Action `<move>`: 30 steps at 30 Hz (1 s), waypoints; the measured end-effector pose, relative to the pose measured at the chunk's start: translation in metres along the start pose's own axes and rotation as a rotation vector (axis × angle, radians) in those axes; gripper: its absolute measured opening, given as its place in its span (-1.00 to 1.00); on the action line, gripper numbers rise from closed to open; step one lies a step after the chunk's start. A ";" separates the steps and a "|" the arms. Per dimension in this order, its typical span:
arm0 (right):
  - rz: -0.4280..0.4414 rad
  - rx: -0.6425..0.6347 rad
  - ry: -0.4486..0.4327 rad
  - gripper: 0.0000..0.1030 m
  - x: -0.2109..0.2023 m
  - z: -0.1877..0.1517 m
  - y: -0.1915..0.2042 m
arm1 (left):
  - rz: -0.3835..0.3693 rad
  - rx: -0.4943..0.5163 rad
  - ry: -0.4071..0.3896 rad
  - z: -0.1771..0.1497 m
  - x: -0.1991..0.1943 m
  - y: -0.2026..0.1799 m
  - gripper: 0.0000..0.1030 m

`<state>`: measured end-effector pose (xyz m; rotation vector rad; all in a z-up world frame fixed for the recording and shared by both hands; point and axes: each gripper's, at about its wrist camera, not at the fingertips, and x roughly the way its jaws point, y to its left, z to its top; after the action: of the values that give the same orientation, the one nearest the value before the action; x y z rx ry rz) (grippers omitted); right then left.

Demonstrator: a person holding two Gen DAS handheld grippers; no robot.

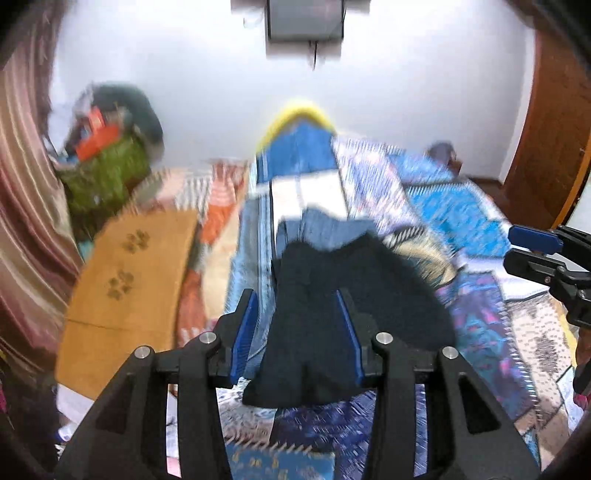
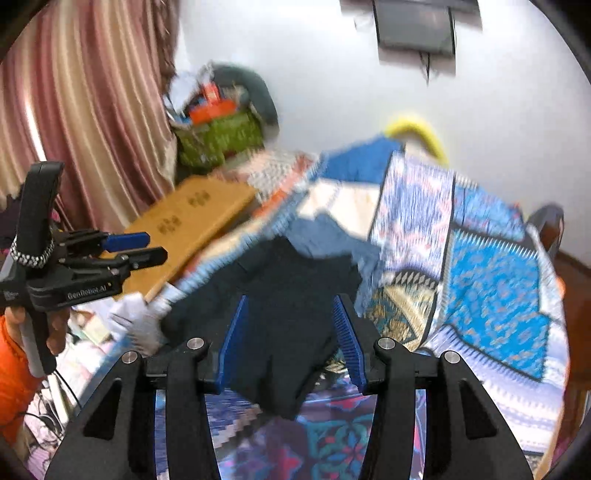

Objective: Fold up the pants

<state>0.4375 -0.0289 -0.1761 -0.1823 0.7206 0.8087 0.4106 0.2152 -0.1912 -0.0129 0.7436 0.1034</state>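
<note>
Both views are smeared by motion blur. The dark pants (image 1: 332,314) show no seams or folds, and the quilt (image 2: 491,266) pattern streaks. At the top edge a grey wall unit (image 1: 304,22) is cut off. The heap (image 2: 218,122) at upper left is too blurred to identify.

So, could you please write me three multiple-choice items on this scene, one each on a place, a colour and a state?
1. Where do the pants lie? A on the quilt; B on a board; C on the floor.
2. What colour are the claw pads? A red; B blue; C green.
3. How is the left claw? A shut on cloth; B open, empty; C shut, empty.
Answers: A, dark cloth lies spread on patchwork; B, blue ribbed faces show; B, its jaws stand apart, gripping nothing.
</note>
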 end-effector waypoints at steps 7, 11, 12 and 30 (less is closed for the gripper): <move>0.018 -0.030 -0.221 -0.14 -0.101 0.001 0.050 | -0.018 0.027 -0.247 -0.014 -0.145 -0.024 -0.17; 0.027 -0.058 -0.335 -0.14 -0.152 -0.012 0.081 | -0.006 0.043 -0.342 -0.032 -0.200 -0.034 -0.16; 0.026 -0.064 -0.364 -0.14 -0.163 -0.017 0.088 | 0.001 0.042 -0.362 -0.037 -0.209 -0.035 -0.16; -0.068 -0.065 -0.514 0.52 -0.217 -0.066 0.142 | -0.002 -0.020 -0.519 -0.104 -0.286 -0.037 0.91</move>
<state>0.1996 -0.0872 -0.0682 -0.0517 0.2032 0.7718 0.1350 0.1474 -0.0751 -0.0057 0.2240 0.1070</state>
